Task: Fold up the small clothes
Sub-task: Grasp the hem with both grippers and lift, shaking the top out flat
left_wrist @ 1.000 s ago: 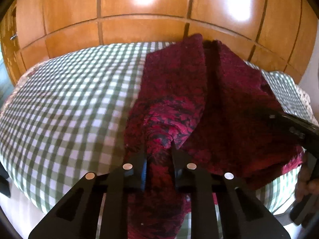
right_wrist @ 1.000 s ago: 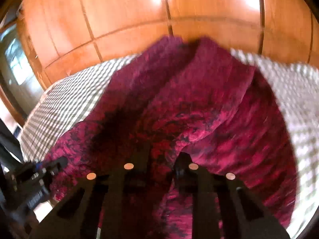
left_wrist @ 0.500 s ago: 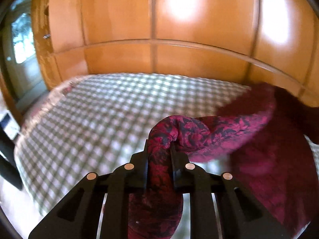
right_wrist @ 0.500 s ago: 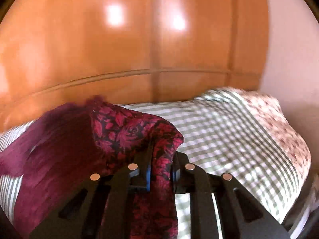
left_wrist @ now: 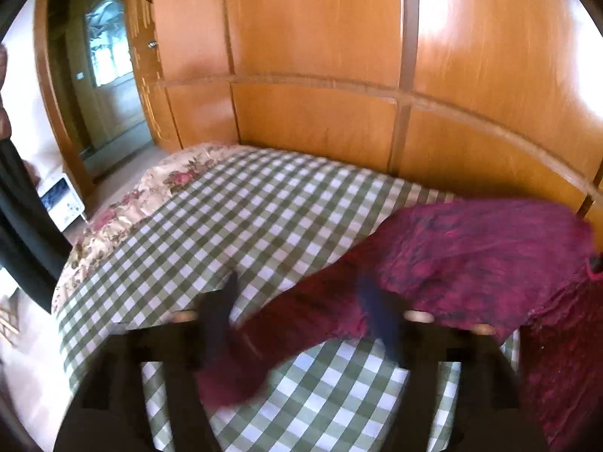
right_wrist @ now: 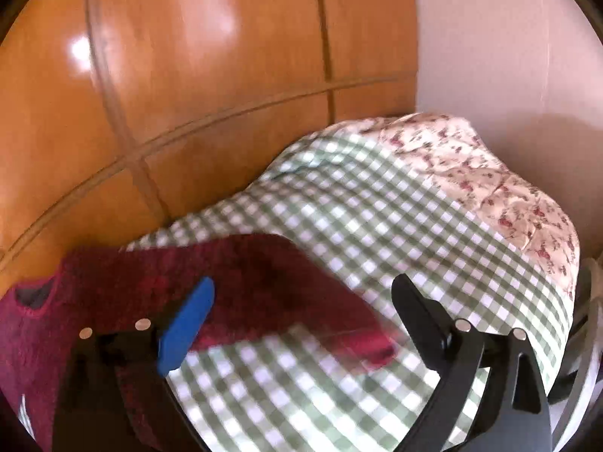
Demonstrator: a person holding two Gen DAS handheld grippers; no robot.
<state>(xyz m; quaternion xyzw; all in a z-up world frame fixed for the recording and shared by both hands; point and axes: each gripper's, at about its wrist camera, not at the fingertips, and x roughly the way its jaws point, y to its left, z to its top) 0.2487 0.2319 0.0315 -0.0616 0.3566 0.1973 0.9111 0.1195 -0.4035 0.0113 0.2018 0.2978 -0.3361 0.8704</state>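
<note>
Though blurred, dark-red garment (left_wrist: pixel 471 248) seems loosely spread.

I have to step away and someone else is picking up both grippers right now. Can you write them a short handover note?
Left gripper: open, holding nothing; the image is blurred by motion.
Right gripper: open, holding nothing.
The dark red patterned garment lies on the green checked bed cover, by the wooden panelling; a sleeve-like part reaches out sideways in front of each gripper.
Done: the garment is laid out on the bed and let go.
Left: no neat fold is visible yet. Probably fold the outstretched parts in, then fold the body over. How flat it lies is hard to tell from the blur.
</note>
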